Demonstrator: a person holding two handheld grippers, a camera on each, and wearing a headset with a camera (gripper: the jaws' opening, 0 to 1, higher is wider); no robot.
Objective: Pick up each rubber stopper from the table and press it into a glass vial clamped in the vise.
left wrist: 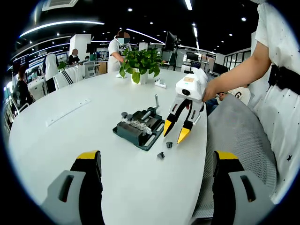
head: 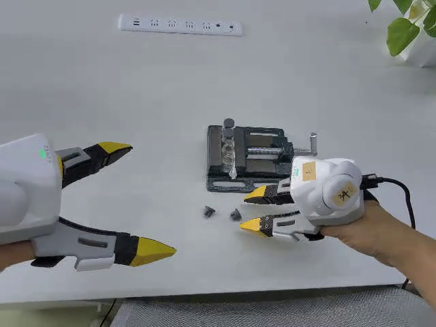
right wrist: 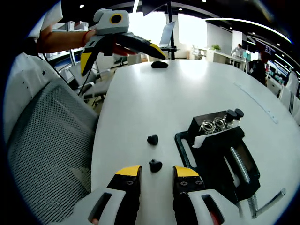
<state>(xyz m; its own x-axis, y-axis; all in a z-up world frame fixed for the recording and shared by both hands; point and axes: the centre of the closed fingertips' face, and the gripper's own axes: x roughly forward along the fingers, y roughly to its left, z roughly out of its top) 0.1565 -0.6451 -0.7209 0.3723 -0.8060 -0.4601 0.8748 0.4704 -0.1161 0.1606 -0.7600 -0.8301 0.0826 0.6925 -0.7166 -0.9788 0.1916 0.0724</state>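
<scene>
Rubber plugs already appear to sit in two of the four glass vials (right wrist: pixel 213 124) clamped in the vise (right wrist: pixel 220 150); the two vials closer to the camera look open. Two more lie loose on the white worktop (head: pixel 136 82) in front of the vise, a nearer stopper (right wrist: pixel 155 165) and a farther stopper (right wrist: pixel 152 139), so about half seems left. The right tongs (head: pixel 245 212) are parted moderately and empty, their tips just short of the nearer stopper without touching it. The left tongs (head: pixel 152 198) are spread wide, holding nothing, well apart from the work.
</scene>
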